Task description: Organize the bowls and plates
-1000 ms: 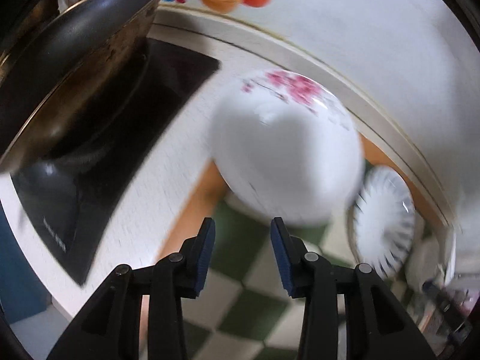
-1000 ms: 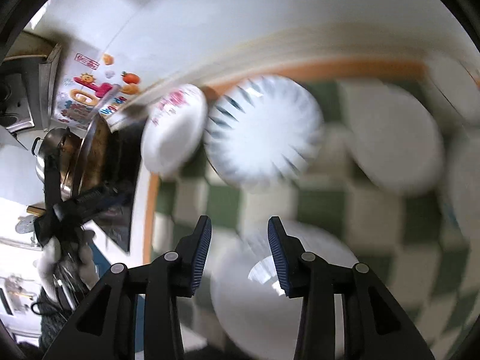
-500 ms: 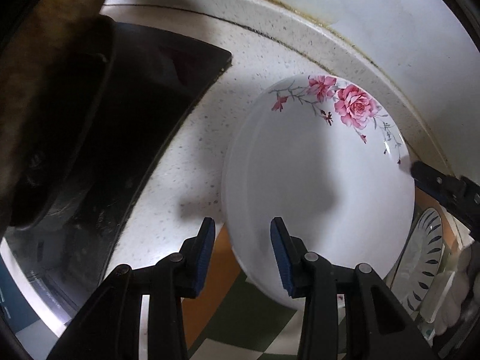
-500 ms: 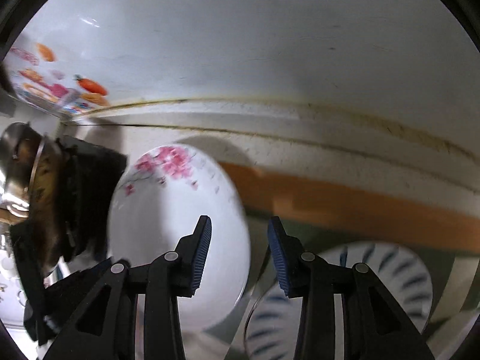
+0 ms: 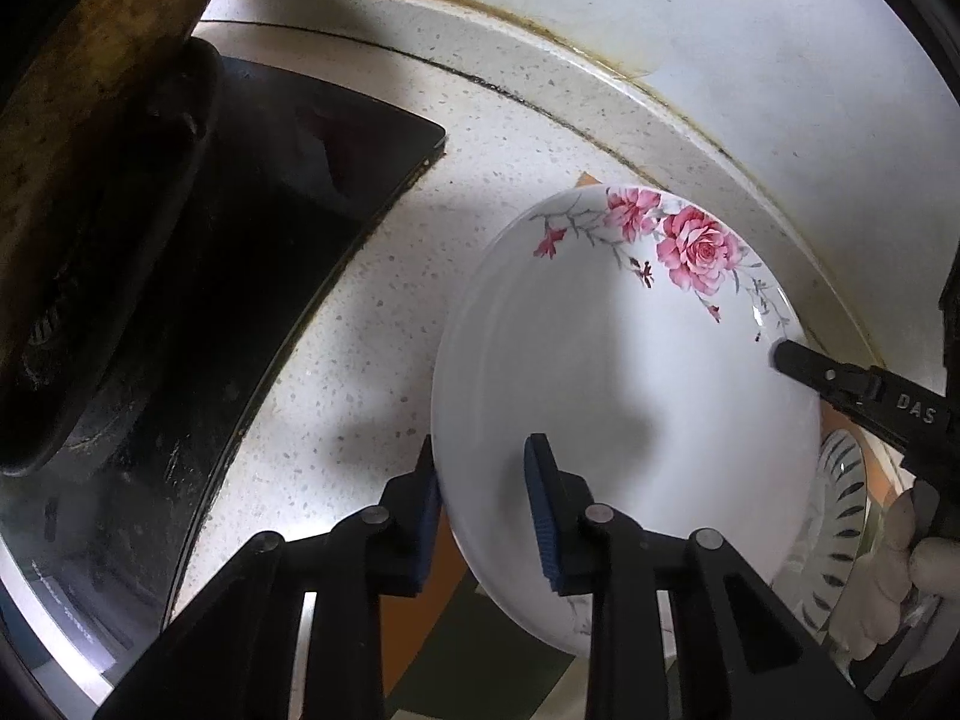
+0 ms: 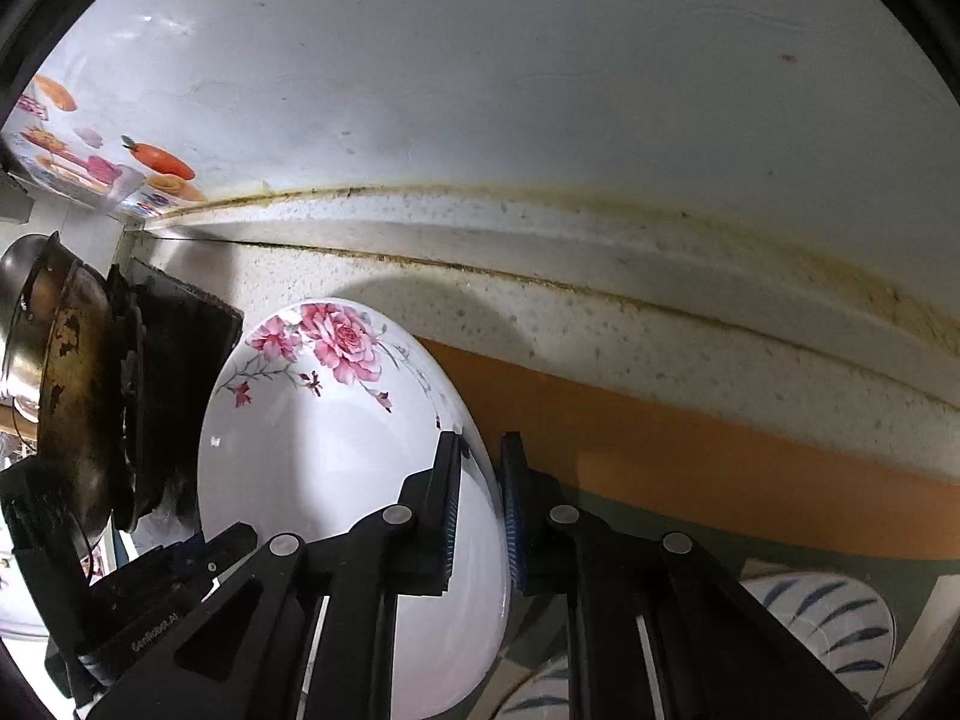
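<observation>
we have the rose plate (image 5: 624, 420) pinched at opposite rims: left gripper (image 5: 486, 516) and right gripper (image 6: 480, 510), both jaws just closing, each pinching rim between its pads. striped plate (image 6: 828, 618) lies right of right fingers.

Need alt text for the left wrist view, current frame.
The left gripper has just been closing on the near rim of a white plate with pink roses, one finger inside, one outside. The right gripper grips its far rim. Speckled counter, black stovetop, blue-striped dish at right.
</observation>
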